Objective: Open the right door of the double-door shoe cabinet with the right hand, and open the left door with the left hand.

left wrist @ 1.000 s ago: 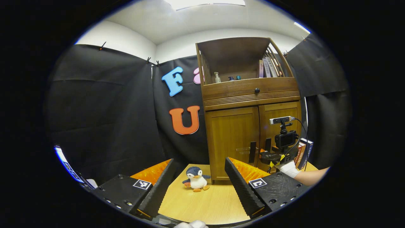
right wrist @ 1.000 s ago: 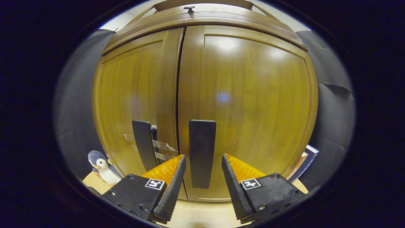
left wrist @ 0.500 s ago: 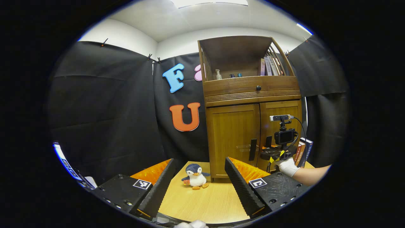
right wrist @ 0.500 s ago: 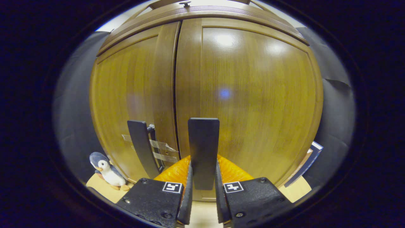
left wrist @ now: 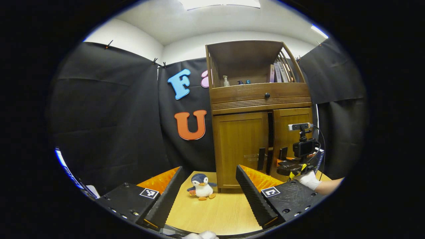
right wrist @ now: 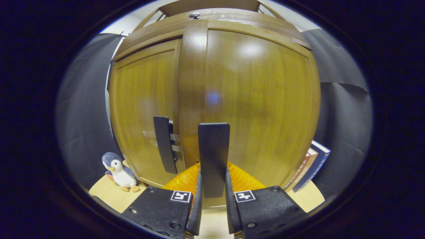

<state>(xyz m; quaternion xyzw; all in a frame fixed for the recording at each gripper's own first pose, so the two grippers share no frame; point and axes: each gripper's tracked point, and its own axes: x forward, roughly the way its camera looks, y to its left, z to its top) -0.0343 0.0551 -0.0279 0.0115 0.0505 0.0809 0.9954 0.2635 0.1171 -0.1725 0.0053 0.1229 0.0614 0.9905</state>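
The wooden shoe cabinet (left wrist: 259, 96) stands on the table at the back. Its right door (right wrist: 262, 109) is ajar, swung a little out past the left door (right wrist: 146, 109), which stays closed. A dark gap (left wrist: 270, 132) shows between the two doors in the left gripper view. My right gripper (right wrist: 212, 186) is shut on the right door's black handle (right wrist: 213, 156). Farther off in the left gripper view, the right gripper (left wrist: 288, 163) sits at that handle, held by a gloved hand (left wrist: 307, 179). My left gripper (left wrist: 210, 186) is open over the table, well short of the left door's handle (left wrist: 261, 158).
A plush penguin (left wrist: 200, 187) sits on the table (left wrist: 212, 212) left of the cabinet's foot. Books (right wrist: 307, 171) lean at the cabinet's right side. Bottles and books stand on the open top shelf (left wrist: 252, 78). A drawer with a round knob (left wrist: 267, 95) lies above the doors.
The right gripper closed on the right door's handle, then pulled it; the door has swung out a little. The left gripper stayed open and barely shifted.
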